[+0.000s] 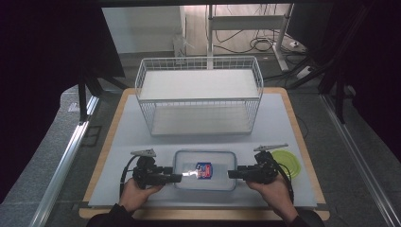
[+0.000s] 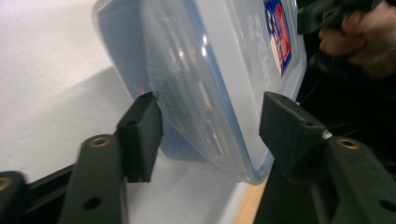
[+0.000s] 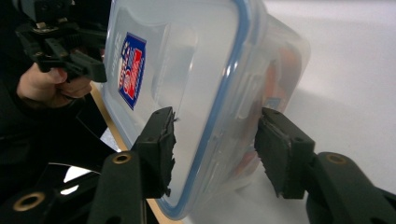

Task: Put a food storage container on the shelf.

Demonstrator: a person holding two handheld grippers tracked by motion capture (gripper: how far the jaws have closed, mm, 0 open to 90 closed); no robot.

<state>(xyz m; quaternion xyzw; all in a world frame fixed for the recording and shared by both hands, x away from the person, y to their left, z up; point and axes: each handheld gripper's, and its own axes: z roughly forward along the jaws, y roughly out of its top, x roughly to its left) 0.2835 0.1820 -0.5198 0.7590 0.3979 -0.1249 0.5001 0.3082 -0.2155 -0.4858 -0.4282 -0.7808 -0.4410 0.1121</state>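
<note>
L gripper: its two black jaws are straddling the short end of the clear plastic box, one jaw below on the base side, one above on the lid side. Gaps are showing on both sides, so the pads aren't pressing yet; nothing is actually gripped. R gripper is doing the same at the opposite end: jaws either side of the blue-sealed rim, near but apart from the plastic, not clamped.

The box is sitting flat on the white table mat at the front edge, between the two hands, w/ its lid on and a red-blue label on top. Just beyond the R hand a green lid is lying on the mat. Farther back, a white wire rack w/ two shelves is standing, both shelves bare.

Step in hand, as I read it: both grippers are setting up a two-ended grasp on the box, prob. to lift it toward the rack.

Next move is calling for both sets of jaws to close evenly on the rim, then an equal lift from both sides, keeping the box level so neither end slips out.
</note>
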